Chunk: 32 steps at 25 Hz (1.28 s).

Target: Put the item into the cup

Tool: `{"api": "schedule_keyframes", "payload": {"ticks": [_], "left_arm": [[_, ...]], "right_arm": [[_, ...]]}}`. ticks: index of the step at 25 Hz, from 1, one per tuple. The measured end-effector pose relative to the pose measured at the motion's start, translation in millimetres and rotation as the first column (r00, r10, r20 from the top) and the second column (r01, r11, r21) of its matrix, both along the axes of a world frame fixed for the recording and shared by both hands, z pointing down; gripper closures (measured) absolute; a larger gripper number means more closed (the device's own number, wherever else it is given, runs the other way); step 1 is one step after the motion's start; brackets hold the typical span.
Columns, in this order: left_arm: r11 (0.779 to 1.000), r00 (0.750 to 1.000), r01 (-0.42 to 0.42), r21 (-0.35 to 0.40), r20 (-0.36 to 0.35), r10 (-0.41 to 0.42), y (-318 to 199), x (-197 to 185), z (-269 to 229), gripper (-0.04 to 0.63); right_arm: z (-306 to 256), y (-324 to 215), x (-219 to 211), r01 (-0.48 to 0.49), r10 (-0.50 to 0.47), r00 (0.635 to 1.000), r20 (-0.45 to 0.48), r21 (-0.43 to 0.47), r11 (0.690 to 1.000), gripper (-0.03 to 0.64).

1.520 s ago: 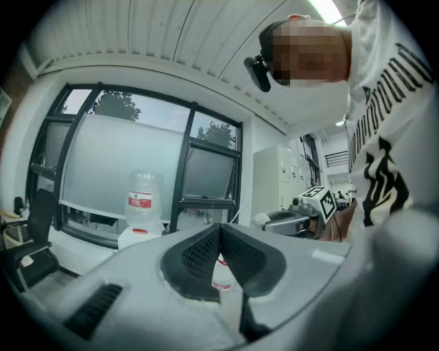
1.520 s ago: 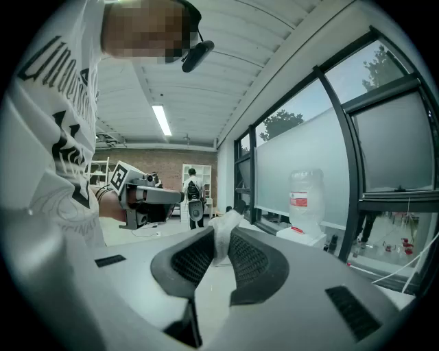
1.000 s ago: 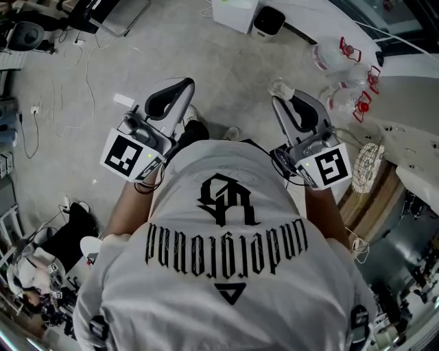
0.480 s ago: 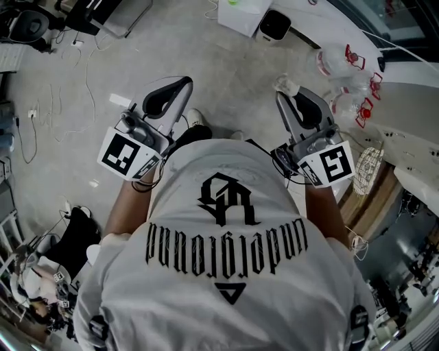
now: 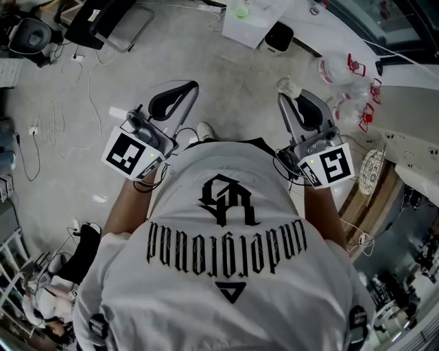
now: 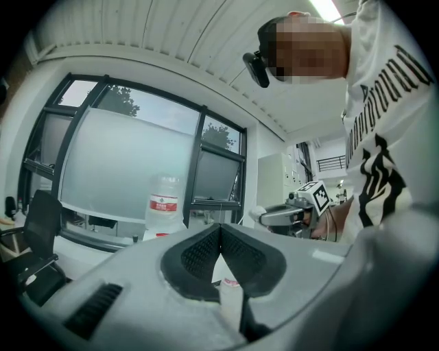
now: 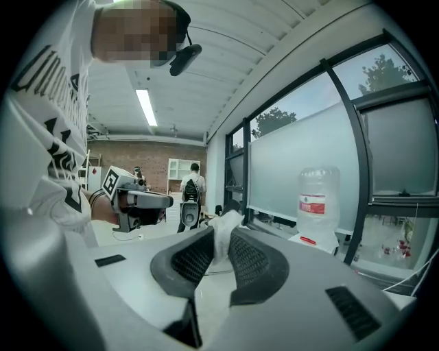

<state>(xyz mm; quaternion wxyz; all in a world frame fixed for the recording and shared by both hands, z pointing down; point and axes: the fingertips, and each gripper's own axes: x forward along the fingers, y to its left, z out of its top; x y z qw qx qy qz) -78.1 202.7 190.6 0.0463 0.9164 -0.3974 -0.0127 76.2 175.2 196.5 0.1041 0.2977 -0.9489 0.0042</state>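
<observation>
In the head view I hold both grippers level in front of my white T-shirt, over a grey floor. My right gripper (image 5: pixel 285 97) is shut on a crumpled white item (image 5: pixel 287 86). In the right gripper view that item (image 7: pixel 223 236) sticks up between the black ribbed pads. My left gripper (image 5: pixel 191 86) is shut, its pad tips touching (image 6: pixel 221 227) with nothing between them. Each gripper appears in the other's view: the right gripper (image 6: pixel 259 215) and the left gripper (image 7: pixel 170 200). I cannot pick out a cup in any view.
Large water jugs with red handles (image 5: pixel 341 68) stand at the right by a frosted window wall. A white box (image 5: pixel 248 15) and a dark device (image 5: pixel 279 38) sit ahead. Cables (image 5: pixel 89 82) trail over the floor at the left. A woven basket (image 5: pixel 371 167) lies at the right.
The floor, the white box and the jugs have slid down and closer in the head view as I walk forward. Both grippers keep the same pose, the right still gripping the white item.
</observation>
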Motion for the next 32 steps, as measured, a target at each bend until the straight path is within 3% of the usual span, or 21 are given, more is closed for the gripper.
{"api": "schedule_keyframes", "payload": {"ticks": [7,20,32], "left_arm": [[1.000,1.000,0.000,-0.009,-0.005,0.000,-2,-35,5,0.581],[0.998,0.998,0.057,-0.033,0.002,-0.057,-16,-51,12,0.581],[0.995,0.997,0.080,-0.062,0.017,-0.079,-70,-33,18,0.581]], "right_arm": [[2,-1,-30,-0.007,0.007,1.000,-0.018,-0.001,1.000,0.549],[12,-31,-43,0.034,-0.034,0.999,-0.021,-0.012,0.999,0.549],[23,-90,-30,0.067,-0.068,0.998,-0.015,-0.035,0.997,0.549]]}}
